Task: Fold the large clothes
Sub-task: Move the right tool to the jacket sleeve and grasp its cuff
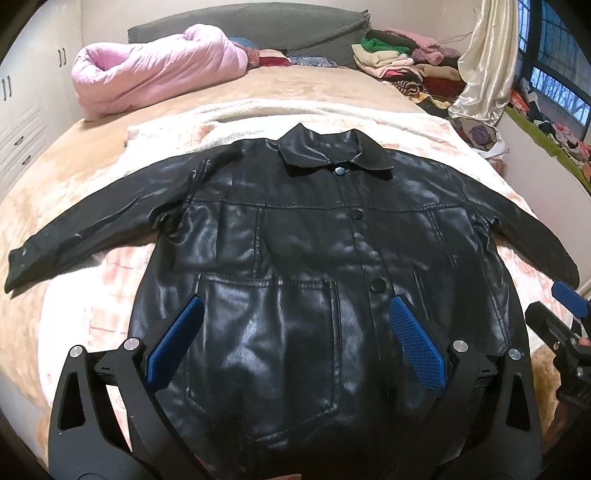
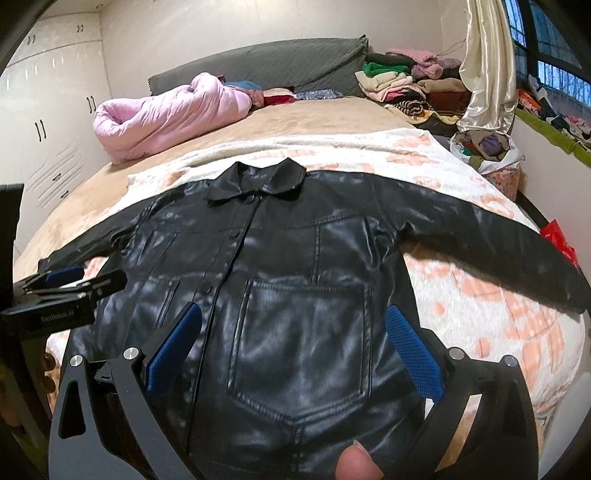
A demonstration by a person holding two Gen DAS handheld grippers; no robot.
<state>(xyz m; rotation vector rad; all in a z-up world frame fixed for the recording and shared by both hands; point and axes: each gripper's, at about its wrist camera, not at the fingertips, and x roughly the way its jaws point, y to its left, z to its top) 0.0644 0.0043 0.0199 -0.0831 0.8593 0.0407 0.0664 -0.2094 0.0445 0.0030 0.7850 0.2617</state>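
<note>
- You are holding the left gripper [image 1: 295, 343] above the lower front of the black leather jacket [image 1: 295, 258], with its 2 blue pads [image 1: 417, 343] spread wide apart and gripping nothing.
- You are holding the right gripper [image 2: 295, 347] over the jacket's patch pocket [image 2: 303, 343], with its 2 fingers likewise standing well apart and clamping nothing.
- The jacket is lying flat and face up on the white and peach blanket [image 1: 443, 129], buttoned, with its collar [image 1: 332, 151] pointing toward the headboard [image 1: 258, 22] and both sleeves stretching outward.
- The blanket is covering the near part of the bed [image 2: 295, 118].
- A pink quilt [image 1: 155, 70] is sitting bundled near the headboard, and a pile of folded clothes [image 1: 402, 62] is resting at the far right.
</note>
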